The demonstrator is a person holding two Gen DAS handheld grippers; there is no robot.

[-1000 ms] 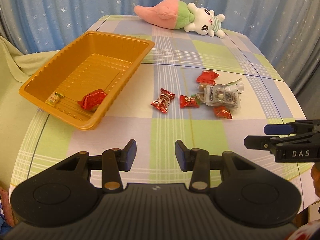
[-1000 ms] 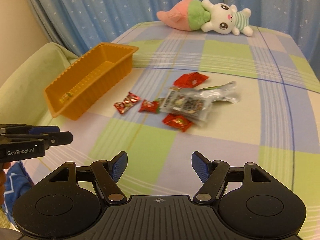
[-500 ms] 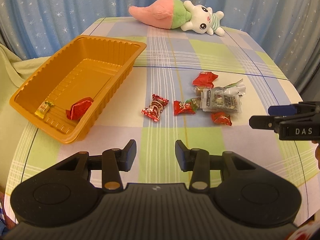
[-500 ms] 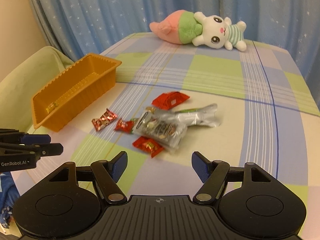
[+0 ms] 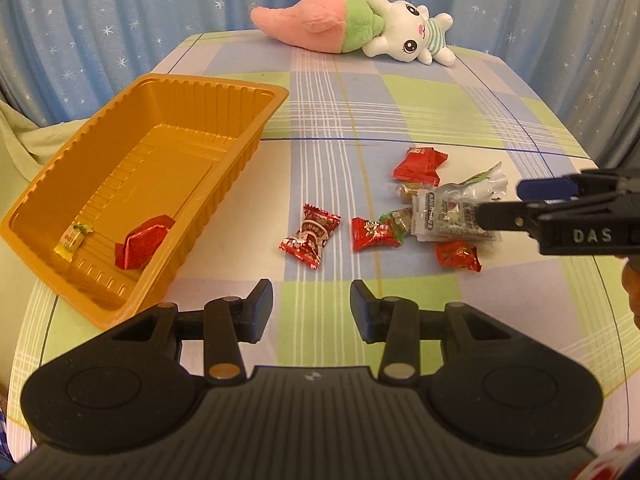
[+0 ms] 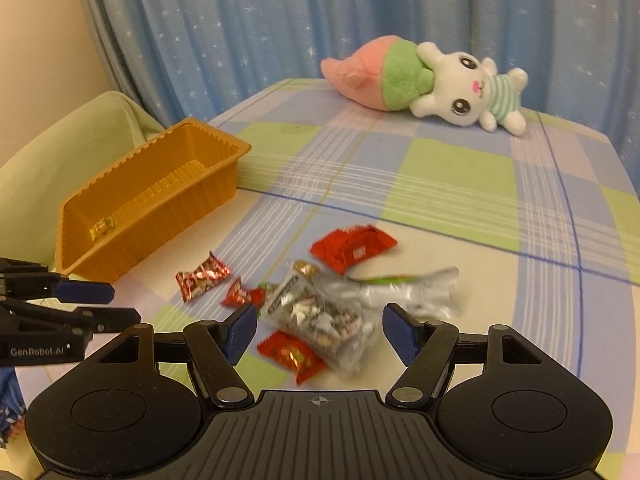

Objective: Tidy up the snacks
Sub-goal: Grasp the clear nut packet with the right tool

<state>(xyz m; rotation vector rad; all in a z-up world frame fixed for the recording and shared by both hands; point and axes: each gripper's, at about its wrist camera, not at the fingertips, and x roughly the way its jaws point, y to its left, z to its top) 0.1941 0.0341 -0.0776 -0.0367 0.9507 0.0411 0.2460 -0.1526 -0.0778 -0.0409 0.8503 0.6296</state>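
An orange tray (image 5: 256, 92) (image 6: 224, 148) sits at the table's left, holding a red packet (image 5: 142, 246) and a small yellow candy (image 5: 72, 238) (image 6: 103, 227). Several snacks lie loose mid-table: a red-white candy (image 5: 310, 236) (image 6: 202, 276), a red-green candy (image 5: 374, 234) (image 6: 242, 293), a clear silver bag (image 5: 450, 212) (image 6: 320, 316), a flat red packet (image 5: 418, 164) (image 6: 354, 248) and a small red sachet (image 5: 458, 256) (image 6: 290, 354). My left gripper (image 5: 311, 306) (image 6: 98, 304) hangs open and empty short of the red-white candy. My right gripper (image 6: 319, 334) (image 5: 504, 206) is open above the silver bag and sachet, holding nothing.
A pink, green and white plush toy (image 5: 360, 26) (image 6: 424, 82) lies at the far edge of the checked tablecloth (image 5: 400, 92). Blue starry curtains hang behind. A pale green cushion (image 6: 60, 152) lies left of the tray.
Both grippers have moved forward toward the snack pile. The right one now hovers over the silver bag. Neither has changed its opening.
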